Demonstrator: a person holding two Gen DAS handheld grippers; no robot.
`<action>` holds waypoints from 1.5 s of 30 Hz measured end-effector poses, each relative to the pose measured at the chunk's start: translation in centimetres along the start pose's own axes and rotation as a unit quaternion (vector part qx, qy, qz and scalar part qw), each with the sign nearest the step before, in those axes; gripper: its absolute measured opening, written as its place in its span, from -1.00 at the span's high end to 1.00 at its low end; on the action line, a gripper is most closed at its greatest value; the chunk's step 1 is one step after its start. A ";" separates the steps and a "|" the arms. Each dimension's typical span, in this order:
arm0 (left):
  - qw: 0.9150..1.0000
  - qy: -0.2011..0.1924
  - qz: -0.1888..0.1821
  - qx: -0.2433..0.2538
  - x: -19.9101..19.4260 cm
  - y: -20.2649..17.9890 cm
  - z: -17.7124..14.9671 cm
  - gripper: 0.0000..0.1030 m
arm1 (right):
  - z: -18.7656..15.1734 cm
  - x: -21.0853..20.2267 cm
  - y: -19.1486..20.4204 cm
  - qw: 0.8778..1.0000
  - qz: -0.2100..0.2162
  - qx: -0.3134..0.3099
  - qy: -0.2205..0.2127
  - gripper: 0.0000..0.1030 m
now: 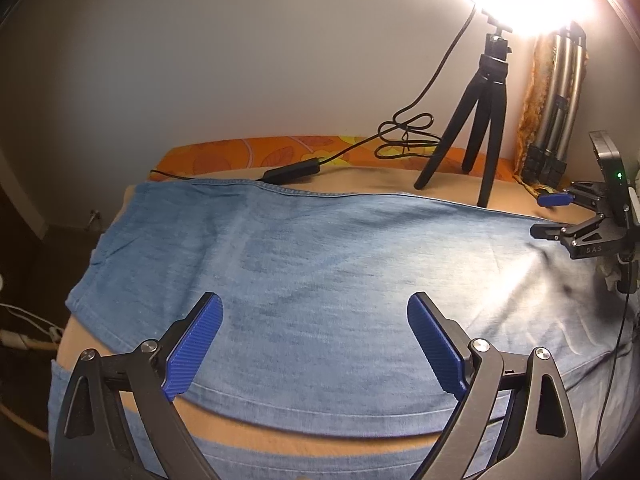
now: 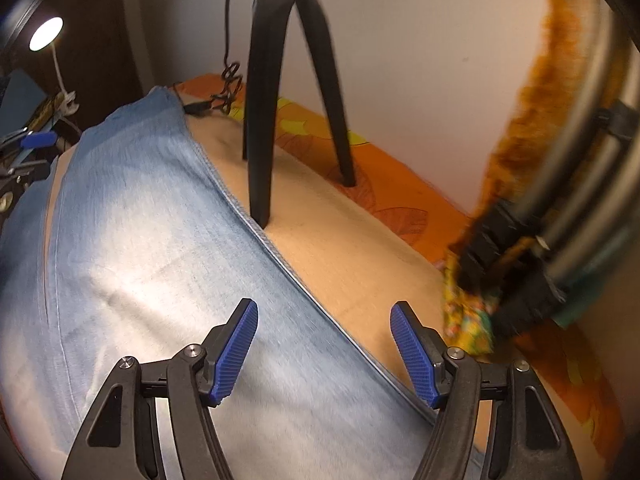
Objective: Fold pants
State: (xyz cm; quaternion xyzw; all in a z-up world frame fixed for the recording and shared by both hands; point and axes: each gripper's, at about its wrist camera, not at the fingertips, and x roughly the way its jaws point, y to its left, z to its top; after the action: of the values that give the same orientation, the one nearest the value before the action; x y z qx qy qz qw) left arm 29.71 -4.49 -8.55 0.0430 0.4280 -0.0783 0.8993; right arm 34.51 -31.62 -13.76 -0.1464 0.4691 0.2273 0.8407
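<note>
Light blue denim pants [image 1: 320, 264] lie spread flat across a tan surface [image 1: 360, 184], one leg stretched left to right, a second strip of denim nearer me. My left gripper [image 1: 314, 320] is open and empty, just above the near part of the leg. My right gripper [image 2: 324, 328] is open and empty, straddling the far seam of the pants [image 2: 160, 240]. It also shows in the left wrist view [image 1: 548, 216] at the right end of the leg. The left gripper's blue pad shows at the far left of the right wrist view [image 2: 38, 140].
A black mini tripod [image 1: 480, 120] with a bright lamp stands on the tan surface just behind the pants, also close ahead in the right wrist view [image 2: 264, 120]. A black cable and adapter [image 1: 296, 170] lie on an orange flowered cloth [image 1: 224, 156]. A folded metal tripod [image 1: 560, 92] leans at the right.
</note>
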 end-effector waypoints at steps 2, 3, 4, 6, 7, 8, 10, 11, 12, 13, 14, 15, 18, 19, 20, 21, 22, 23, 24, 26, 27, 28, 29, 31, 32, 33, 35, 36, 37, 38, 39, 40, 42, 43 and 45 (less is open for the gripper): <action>1.000 0.000 0.001 0.000 0.2 0.2 0.0 -0.81 | 0.2 0.9 0.1 1.000 0.000 -0.009 0.008 -0.37; 1.000 0.001 0.003 -0.001 0.3 0.4 0.0 -0.81 | 0.2 1.3 0.2 1.000 -0.001 -0.012 0.012 -0.37; 1.000 0.001 0.004 -0.002 0.3 0.6 0.0 -0.81 | 0.3 1.7 0.2 1.000 0.001 -0.014 0.016 -0.37; 1.000 0.001 0.006 -0.006 0.4 1.0 0.0 -0.81 | 0.5 2.5 0.4 1.000 0.012 -0.015 0.020 -0.37; 1.000 0.001 0.007 -0.008 0.4 1.2 0.0 -0.81 | 0.5 2.7 0.5 1.000 0.016 -0.015 0.018 -0.37; 1.000 0.000 0.008 -0.012 0.4 1.5 0.1 -0.81 | 0.5 2.7 0.5 1.000 0.020 -0.014 0.014 -0.37; 1.000 0.000 0.008 -0.019 0.4 1.9 0.2 -0.81 | 0.2 2.7 0.4 0.999 0.030 -0.007 0.013 -0.35; 1.000 0.000 0.007 -0.024 0.5 2.2 0.2 -0.81 | 0.1 2.8 0.3 0.999 0.036 0.002 0.011 -0.32; 1.000 0.000 0.006 -0.030 0.5 2.4 0.3 -0.81 | 0.2 2.9 0.4 0.999 0.041 0.002 0.009 -0.20; 0.999 0.000 0.006 -0.034 0.5 2.6 0.4 -0.81 | 0.2 2.8 0.6 0.999 0.045 -0.002 0.008 -0.02; 0.999 0.000 0.006 -0.037 0.5 2.8 0.4 -0.81 | 0.1 2.7 0.8 0.999 0.046 -0.005 0.007 0.08; 0.999 -0.001 0.006 -0.039 0.5 2.9 0.5 -0.81 | 0.0 2.5 1.2 0.999 0.047 -0.007 0.007 0.25; 0.999 -0.001 0.006 -0.043 0.4 3.0 0.7 -0.81 | -0.1 2.3 2.3 0.999 0.043 -0.005 0.010 0.74; 0.999 -0.001 0.005 -0.046 0.4 3.1 0.7 -0.81 | -0.1 2.1 2.4 0.999 0.035 -0.005 0.011 0.84; 0.999 -0.001 0.004 -0.049 0.4 3.2 0.8 -0.81 | -0.1 1.7 2.7 1.000 0.026 -0.004 0.009 0.87; 0.999 -0.001 0.001 -0.053 0.4 3.2 0.9 -0.81 | -0.2 1.0 3.0 1.000 0.023 -0.003 0.003 0.89; 0.998 0.000 -0.003 -0.058 0.4 3.3 1.0 -0.81 | -0.3 0.0 3.4 1.000 0.019 -0.004 -0.006 0.91; 0.998 0.001 -0.011 -0.064 0.4 3.5 1.1 -0.82 | -0.4 -0.7 3.8 1.000 0.018 -0.005 -0.014 0.92; 0.997 0.005 -0.024 -0.075 0.6 3.7 1.3 -0.83 | -0.5 -1.8 4.4 1.000 0.017 -0.007 -0.025 0.94; 0.995 0.010 -0.039 -0.092 0.8 4.1 1.6 -0.84 | -1.2 -4.0 5.8 0.999 0.004 -0.014 -0.042 0.94; 0.993 0.014 -0.051 -0.107 1.0 4.4 1.8 -0.84 | -1.5 -4.9 6.5 0.999 0.004 -0.014 -0.050 0.95; 0.992 0.017 -0.057 -0.115 1.2 4.6 2.0 -0.84 | -1.8 -5.8 7.3 0.998 0.001 -0.018 -0.057 0.95; 0.990 0.021 -0.064 -0.126 1.4 4.7 2.2 -0.84 | -2.4 -6.9 8.3 0.998 -0.004 -0.030 -0.063 0.95; 0.986 0.027 -0.078 -0.146 1.7 4.8 2.6 -0.84 | -3.0 -8.1 10.0 0.996 -0.003 -0.052 -0.071 0.95; 0.983 0.031 -0.088 -0.156 2.0 4.7 2.9 -0.84 | -3.7 -8.8 11.3 0.995 0.000 -0.062 -0.074 0.95; 0.982 0.035 -0.094 -0.160 2.3 4.6 3.0 -0.84 | -4.0 -9.1 12.0 0.995 0.004 -0.065 -0.074 0.95; 0.980 0.047 -0.099 -0.167 3.1 4.3 3.2 -0.84 | -4.9 -9.8 13.4 0.994 0.011 -0.079 -0.073 0.95; 0.978 0.055 -0.101 -0.172 3.6 4.2 3.2 -0.84 | -5.5 -9.9 14.3 0.993 0.009 -0.089 -0.072 0.95; 0.977 0.064 -0.102 -0.174 4.2 4.1 3.2 -0.84 | -6.1 -9.8 15.1 0.992 0.003 -0.102 -0.071 0.95; 0.977 0.073 -0.099 -0.177 4.7 4.0 3.3 -0.84 | -6.6 -9.8 15.7 0.992 0.003 -0.108 -0.070 0.95; 0.976 0.083 -0.094 -0.178 5.4 3.9 3.3 -0.84 | -6.9 -9.7 16.0 0.992 0.008 -0.109 -0.067 0.95; 0.975 0.090 -0.090 -0.180 5.9 3.8 3.3 -0.84 | -6.9 -9.3 16.6 0.992 0.013 -0.111 -0.061 0.95; 0.973 0.106 -0.082 -0.187 6.8 3.7 3.5 -0.84 | -7.4 -8.6 17.4 0.990 0.006 -0.128 -0.055 0.95; 0.972 0.112 -0.081 -0.190 7.1 3.6 3.7 -0.84 | -7.7 -8.4 17.8 0.989 0.001 -0.138 -0.054 0.95; 0.972 0.128 -0.067 -0.187 8.1 3.4 4.1 -0.84 | -8.0 -7.9 18.2 0.988 0.005 -0.145 -0.052 0.95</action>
State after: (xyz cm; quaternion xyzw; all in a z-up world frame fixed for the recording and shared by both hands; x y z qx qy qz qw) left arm 38.47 -2.58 -12.24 -0.1448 0.5486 -0.0507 0.8219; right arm 15.67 -21.74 -11.72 -0.2526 0.3879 0.3043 0.8325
